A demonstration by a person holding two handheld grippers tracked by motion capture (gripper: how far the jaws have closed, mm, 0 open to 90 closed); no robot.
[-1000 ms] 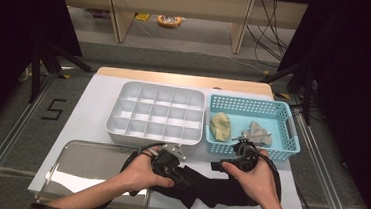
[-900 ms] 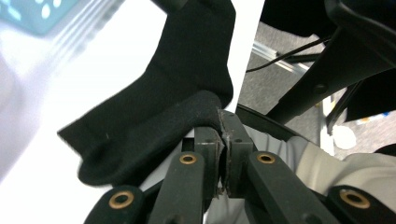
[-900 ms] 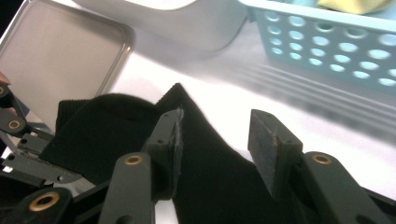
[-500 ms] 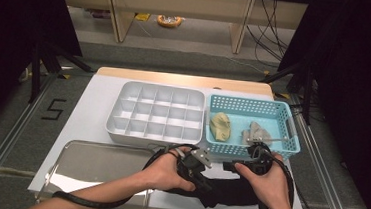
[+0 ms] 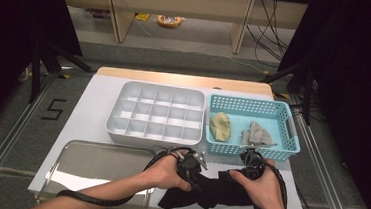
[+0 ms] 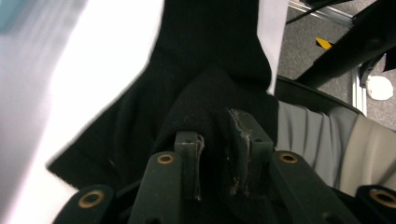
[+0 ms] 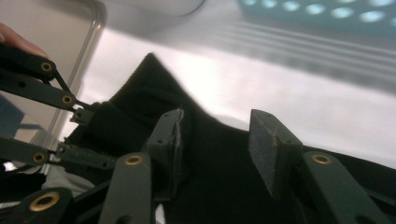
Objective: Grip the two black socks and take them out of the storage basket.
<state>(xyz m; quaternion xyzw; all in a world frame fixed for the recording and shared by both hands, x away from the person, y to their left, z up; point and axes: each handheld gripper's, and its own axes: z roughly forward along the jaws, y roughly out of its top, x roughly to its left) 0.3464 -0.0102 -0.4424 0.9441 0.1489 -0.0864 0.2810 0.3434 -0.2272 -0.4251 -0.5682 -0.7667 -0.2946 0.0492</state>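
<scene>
Cloth is the matter in hand: a black garment [image 5: 211, 193] lies crumpled along the near edge of the white table [image 5: 92, 112], its long axis running from nine o'clock to three o'clock, just right of the steel tray [image 5: 93, 162] at the table's seven o'clock corner. The left gripper [image 5: 192, 164] sits over the garment's left half; its jaws have just been opening, and in the left gripper view its pads [image 6: 243, 135] stand a little apart with a ridge of black fabric rising between them, loosely and not clamped. Further right, the right gripper [image 5: 250, 162] hovers over the garment's right end, jaws spread wide with cloth lying beneath and between them but untouched by either pad [image 7: 268, 140]. Both hands are about equally near. At twelve o'clock stand the grey divided organiser [image 5: 157, 115] and the teal basket [image 5: 283, 117].
</scene>
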